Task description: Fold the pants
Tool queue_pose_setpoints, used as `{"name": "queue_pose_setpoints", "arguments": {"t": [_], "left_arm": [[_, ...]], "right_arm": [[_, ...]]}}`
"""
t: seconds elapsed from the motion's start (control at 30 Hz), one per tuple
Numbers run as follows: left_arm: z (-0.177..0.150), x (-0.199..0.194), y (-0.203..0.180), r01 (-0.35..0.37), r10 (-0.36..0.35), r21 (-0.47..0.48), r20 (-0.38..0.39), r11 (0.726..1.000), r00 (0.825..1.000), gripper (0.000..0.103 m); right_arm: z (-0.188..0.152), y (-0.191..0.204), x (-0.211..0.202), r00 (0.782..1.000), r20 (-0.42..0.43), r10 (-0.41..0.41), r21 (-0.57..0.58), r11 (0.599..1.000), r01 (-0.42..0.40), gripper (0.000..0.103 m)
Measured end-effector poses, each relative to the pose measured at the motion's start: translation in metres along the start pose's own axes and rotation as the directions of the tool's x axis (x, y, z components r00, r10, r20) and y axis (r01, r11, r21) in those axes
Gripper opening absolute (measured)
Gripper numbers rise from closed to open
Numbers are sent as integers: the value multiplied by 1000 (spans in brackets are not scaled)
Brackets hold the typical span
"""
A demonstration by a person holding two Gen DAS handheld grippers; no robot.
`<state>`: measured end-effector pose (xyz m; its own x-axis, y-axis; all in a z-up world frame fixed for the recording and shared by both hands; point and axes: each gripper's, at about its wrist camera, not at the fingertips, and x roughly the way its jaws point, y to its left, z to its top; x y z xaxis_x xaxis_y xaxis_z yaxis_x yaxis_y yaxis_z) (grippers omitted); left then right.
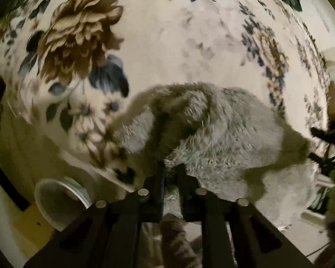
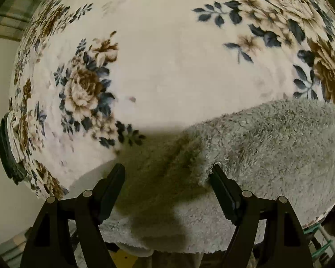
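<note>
A big, soft, cream blanket with brown and blue flowers (image 2: 178, 67) is covering the whole surface, and the fluffy grey pants (image 2: 279, 145) are lying on top of it, near the front edge. In the right wrist view the pants are lying fairly flat. In the left wrist view the pants (image 1: 212, 129) are bunching up into a lumpy heap, with one part pulling up toward the fingers.

The left gripper (image 1: 170, 174) is squeezing nearly shut, and a bit of grey fluff is pinched between its two black fingers. The right gripper (image 2: 167, 174) is hanging wide open over the pants' edge, holding nothing — one black finger (image 2: 221, 178) is right next to the furry edge, and I cannot tell if it is touching.

A clear round plastic tub (image 1: 60, 203) is sitting below the blanket's edge on the left.

What could go wrong? The left gripper looks to be holding only a small pinch of fur, so the pants could be slipping out when lifted. The right side is not being held at all, so pulling with one hand could be dragging the pants into a crooked, wrinkly fold — or tugging the blanket along too.
</note>
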<state>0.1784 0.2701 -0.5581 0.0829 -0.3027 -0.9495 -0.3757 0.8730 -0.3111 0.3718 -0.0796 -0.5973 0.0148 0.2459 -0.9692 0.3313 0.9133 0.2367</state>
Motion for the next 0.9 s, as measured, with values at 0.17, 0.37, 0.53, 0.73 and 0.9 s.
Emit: {"name": "queue_pose_setpoints", "arguments": {"t": [0.17, 0.37, 0.53, 0.73, 0.9], "left_arm": [[15, -43, -16, 65, -61, -53, 85, 996, 995, 31], [68, -3, -17, 117, -115, -104, 19, 988, 993, 42], [85, 34, -23, 106, -107, -44, -24, 993, 994, 15], [96, -1, -32, 64, -66, 21, 137, 998, 988, 8], [122, -1, -38, 35, -30, -25, 147, 999, 989, 2]], "right_arm": [[-1, -8, -11, 999, 12, 32, 21, 999, -32, 80], [-20, -56, -26, 998, 46, 40, 154, 987, -47, 80], [-46, -116, -24, 999, 37, 23, 304, 952, -33, 80], [-69, -176, -24, 999, 50, -9, 420, 907, -13, 80], [-67, -170, -21, 995, 80, 65, 424, 901, -94, 80]]}}
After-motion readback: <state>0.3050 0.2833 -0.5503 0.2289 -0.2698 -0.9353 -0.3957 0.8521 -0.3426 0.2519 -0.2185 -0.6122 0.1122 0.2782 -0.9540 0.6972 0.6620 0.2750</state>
